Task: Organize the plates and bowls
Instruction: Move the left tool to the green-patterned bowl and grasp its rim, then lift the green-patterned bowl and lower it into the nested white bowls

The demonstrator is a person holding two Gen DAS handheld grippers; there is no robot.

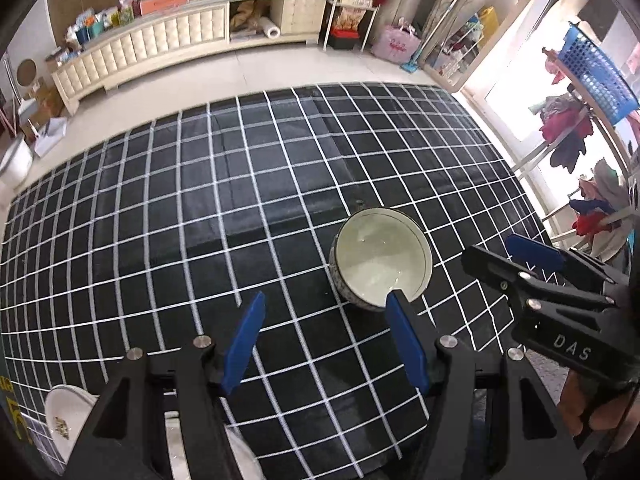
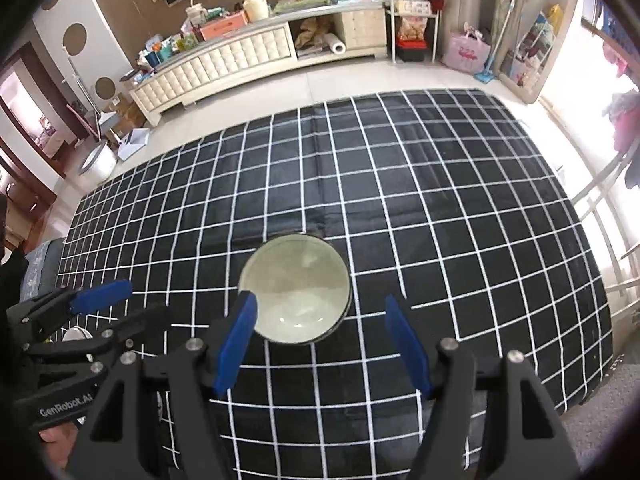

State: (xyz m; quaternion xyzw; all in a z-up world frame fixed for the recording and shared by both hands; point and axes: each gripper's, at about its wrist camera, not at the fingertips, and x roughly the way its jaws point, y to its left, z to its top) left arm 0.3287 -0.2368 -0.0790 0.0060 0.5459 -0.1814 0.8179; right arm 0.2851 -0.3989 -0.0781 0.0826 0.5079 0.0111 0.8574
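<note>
A pale green bowl (image 1: pixel 382 256) with a dark patterned outside stands upright and empty on the black cloth with a white grid (image 1: pixel 200 200). My left gripper (image 1: pixel 326 298) is open just short of it; its right pad tip overlaps the bowl's near rim in this view. In the right wrist view the same bowl (image 2: pixel 296 288) lies ahead of my right gripper (image 2: pixel 320 299), which is open, its left pad tip over the bowl's left rim. Neither gripper holds anything. White plates (image 1: pixel 64 420) lie at the near left corner, partly hidden by the left gripper.
The right gripper (image 1: pixel 486 248) shows at the right of the left wrist view, with a hand behind it. The left gripper (image 2: pixel 146 300) shows at the left of the right wrist view. A cream cabinet (image 2: pixel 240 60) stands beyond the cloth's far edge. A clothes rack (image 1: pixel 580 140) stands to the right.
</note>
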